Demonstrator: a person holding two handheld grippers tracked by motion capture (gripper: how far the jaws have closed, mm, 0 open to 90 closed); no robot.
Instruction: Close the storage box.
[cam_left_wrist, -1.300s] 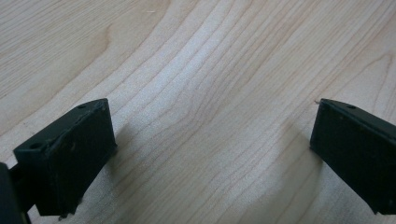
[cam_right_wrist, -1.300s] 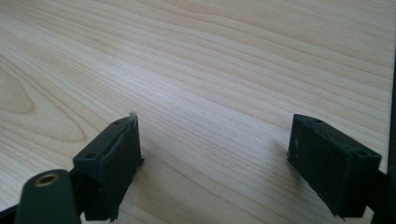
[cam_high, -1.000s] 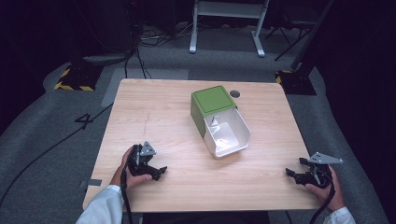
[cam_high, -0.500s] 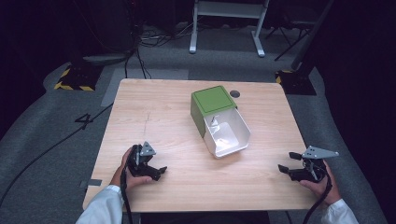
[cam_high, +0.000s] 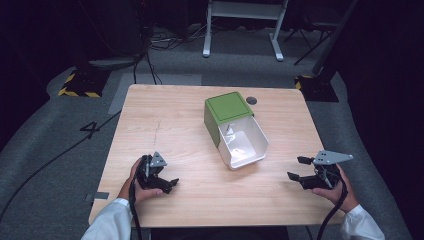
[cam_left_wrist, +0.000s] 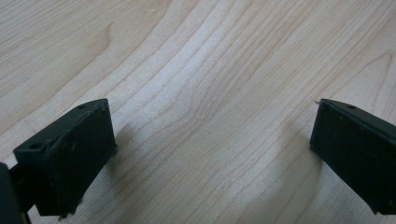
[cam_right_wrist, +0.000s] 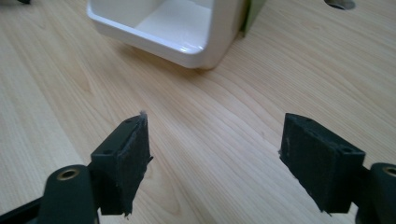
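High view puts the white drawer (cam_high: 243, 143) near the middle of the table (cam_high: 165, 115), slid partly out of its green box (cam_high: 226, 111) so that its open end faces the person's edge and slightly to the right. The drawer's long axis runs from the box toward that near edge. The right gripper (cam_high: 299, 168) sits to the right of the drawer and nearer the person, jaws spread with nothing between them, though they have just been closing a little; in the right gripper view the drawer (cam_right_wrist: 168, 28) lies ahead and to the left of the jaws. The left gripper (cam_high: 167, 184) rests low on the wood, left of the drawer and farther from it, jaws wide and empty. Judging by this, the right hand is the better placed to reach the drawer's front.
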